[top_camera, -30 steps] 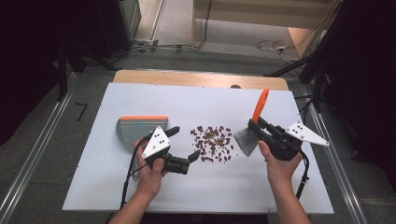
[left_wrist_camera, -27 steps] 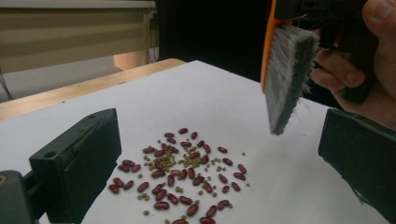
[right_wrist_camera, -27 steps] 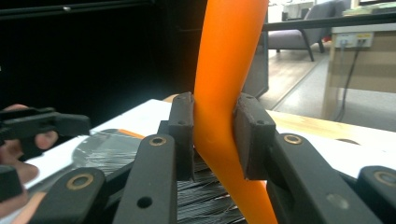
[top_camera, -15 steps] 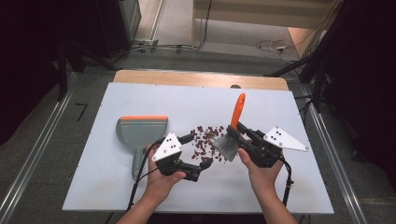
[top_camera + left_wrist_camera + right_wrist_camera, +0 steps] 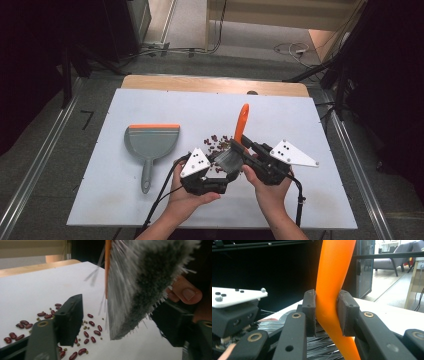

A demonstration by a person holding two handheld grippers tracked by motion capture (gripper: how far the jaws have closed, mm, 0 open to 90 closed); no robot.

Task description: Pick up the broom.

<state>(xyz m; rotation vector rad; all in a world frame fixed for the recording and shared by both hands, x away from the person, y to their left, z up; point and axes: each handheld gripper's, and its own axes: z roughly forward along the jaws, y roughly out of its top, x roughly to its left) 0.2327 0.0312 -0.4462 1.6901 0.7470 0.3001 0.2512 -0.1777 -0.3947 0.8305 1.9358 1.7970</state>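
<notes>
Lower centre of high view: right gripper (image 5: 243, 150) clamped on brush (image 5: 235, 150) handle above beans (image 5: 216, 142); left gripper (image 5: 220, 172), jaws just closing around bristles, untouched; dustpan (image 5: 150, 142) left on tabletop (image 5: 300, 120).

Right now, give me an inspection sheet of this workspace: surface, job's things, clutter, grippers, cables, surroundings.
Surface: white rectangular tabletop on a wooden base, flat and bare apart from the items below.
Job's things: hand brush with orange plastic handle and grey bristles, held tilted above the table; scattered dark red beans with small green ones among them; grey plastic dustpan with orange lip lying flat, apart from the beans.
Clutter: nothing seen.
Grippers: right gripper clamped on the brush's handle; left gripper has just been closing, its jaws either side of the bristles, contact unclear.
Cables: black cable trailing from the left gripper; another from the right.
Surroundings: grey floor, metal rails, loose floor cables beyond.
</notes>
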